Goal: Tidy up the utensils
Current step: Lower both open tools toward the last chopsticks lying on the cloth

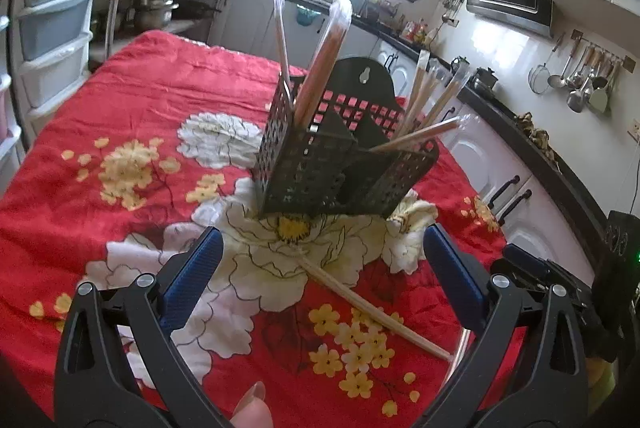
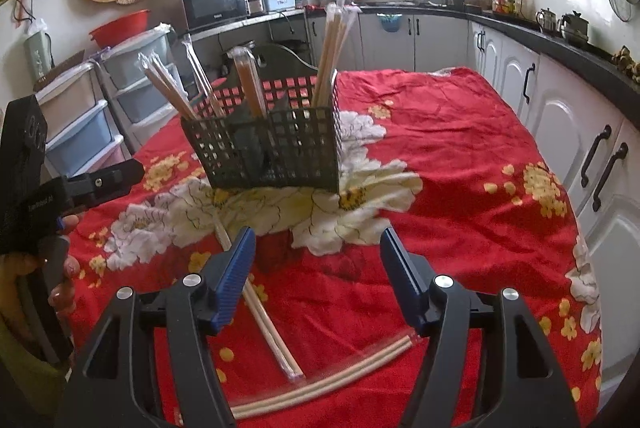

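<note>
Fingers of the left gripper (image 1: 320,268) stood spread and empty above the red floral tabletop (image 1: 132,100); the black caddy (image 1: 340,164) stood ahead, one wrapped chopstick pair (image 1: 372,308) lying loose between. From the right wrist, the right gripper (image 2: 318,264) gaped empty over two loose wrapped pairs (image 2: 320,388); open cloth lay rightward. No writing was legible.
</note>
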### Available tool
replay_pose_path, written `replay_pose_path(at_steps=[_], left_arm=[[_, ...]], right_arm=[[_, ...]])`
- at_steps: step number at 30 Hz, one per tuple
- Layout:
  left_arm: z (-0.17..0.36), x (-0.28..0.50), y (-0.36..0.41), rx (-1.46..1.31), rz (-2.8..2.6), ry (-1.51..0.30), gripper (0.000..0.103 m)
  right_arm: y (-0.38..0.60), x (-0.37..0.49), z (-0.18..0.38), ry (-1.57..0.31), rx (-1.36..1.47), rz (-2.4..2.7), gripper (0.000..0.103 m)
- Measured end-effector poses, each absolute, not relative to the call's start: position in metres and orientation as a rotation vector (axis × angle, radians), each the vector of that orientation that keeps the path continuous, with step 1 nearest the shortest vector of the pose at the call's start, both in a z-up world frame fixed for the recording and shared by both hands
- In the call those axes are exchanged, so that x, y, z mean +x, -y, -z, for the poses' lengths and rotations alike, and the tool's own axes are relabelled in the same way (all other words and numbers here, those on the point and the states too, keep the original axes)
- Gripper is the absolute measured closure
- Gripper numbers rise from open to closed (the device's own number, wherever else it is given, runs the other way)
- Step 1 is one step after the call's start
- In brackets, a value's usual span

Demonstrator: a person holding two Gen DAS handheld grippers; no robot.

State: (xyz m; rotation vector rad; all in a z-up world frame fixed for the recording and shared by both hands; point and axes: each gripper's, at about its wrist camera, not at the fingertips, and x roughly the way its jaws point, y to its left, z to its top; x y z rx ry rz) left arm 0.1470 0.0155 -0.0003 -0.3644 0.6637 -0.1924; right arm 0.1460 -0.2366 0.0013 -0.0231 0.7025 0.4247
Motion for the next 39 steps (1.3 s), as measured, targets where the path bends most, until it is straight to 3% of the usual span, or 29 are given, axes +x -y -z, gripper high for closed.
replay_pose_path(at_steps=[13, 31, 34, 39], left_arm=[[0.04, 0.157, -0.004, -0.448, 0.273, -0.801, 0.011], [0.073, 0.176, 0.01, -0.553, 0.366, -0.927, 0.051], [0.079, 0.183, 0.012, -0.57, 0.371, -0.949, 0.053], [0.087, 0.197, 0.012, -0.601, 0.355, -0.985, 0.054]], right_arm=[[0.248, 0.138, 0.024, -0.796, -0.024, -0.391, 0.04], [0.273, 0.135, 0.049, -0.926, 0.046, -0.323, 0.041], [0.275, 0.137, 0.056, -0.981, 0.072, -0.319, 0.049], [0.277, 0.145, 0.067, -1.031, 0.13, -0.299, 0.052]])
